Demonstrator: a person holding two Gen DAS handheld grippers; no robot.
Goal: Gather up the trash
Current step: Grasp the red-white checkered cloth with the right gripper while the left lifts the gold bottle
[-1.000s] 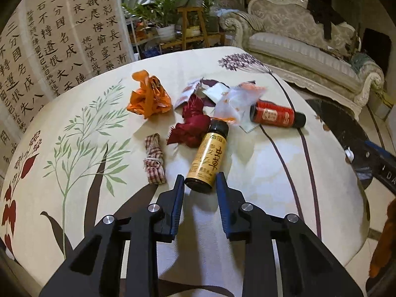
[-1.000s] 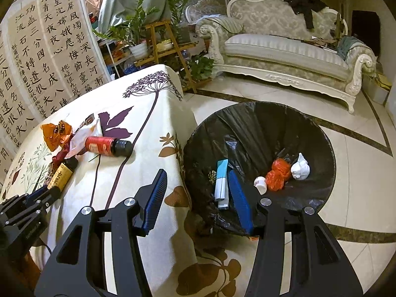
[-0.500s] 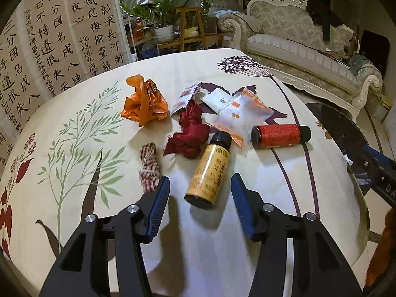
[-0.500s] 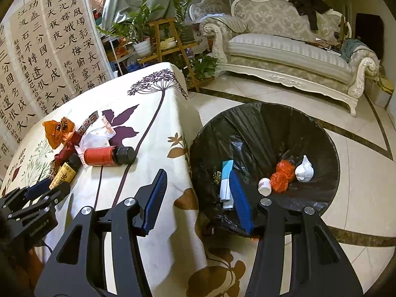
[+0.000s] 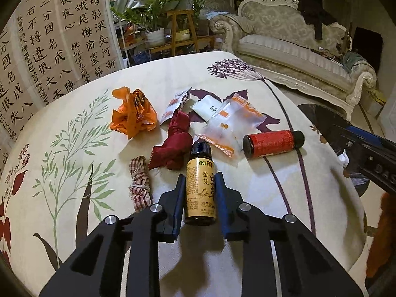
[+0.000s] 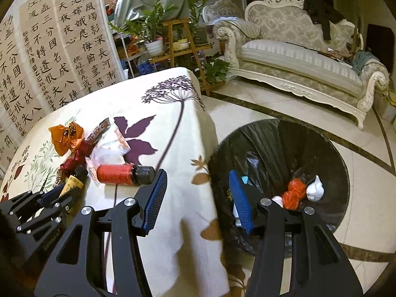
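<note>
A yellow-labelled bottle with a black cap (image 5: 199, 170) lies on the floral tablecloth (image 5: 74, 148). My left gripper (image 5: 200, 185) straddles its lower half, jaws closing, with both blue pads against the bottle's sides. Behind it lie a red bottle (image 5: 271, 143), a dark red wrapper (image 5: 174, 148), an orange wrapper (image 5: 132, 116), a clear orange-printed packet (image 5: 230, 121), a white sachet (image 5: 206, 107) and a checked cloth bundle (image 5: 139, 185). My right gripper (image 6: 197, 173) hangs open and empty over the table's edge, beside the black-lined bin (image 6: 272, 143).
The bin on the tiled floor holds an orange wad (image 6: 294, 193), a white wad (image 6: 314, 189) and other scraps. A sofa (image 6: 297, 59), a plant stand (image 6: 178, 37) and a calligraphy screen (image 6: 49, 49) stand behind the table.
My left gripper spread wide, slid forward around the yellow bottle and narrowed onto it. The right gripper drifted left, so more of the table and the red bottle shows.
</note>
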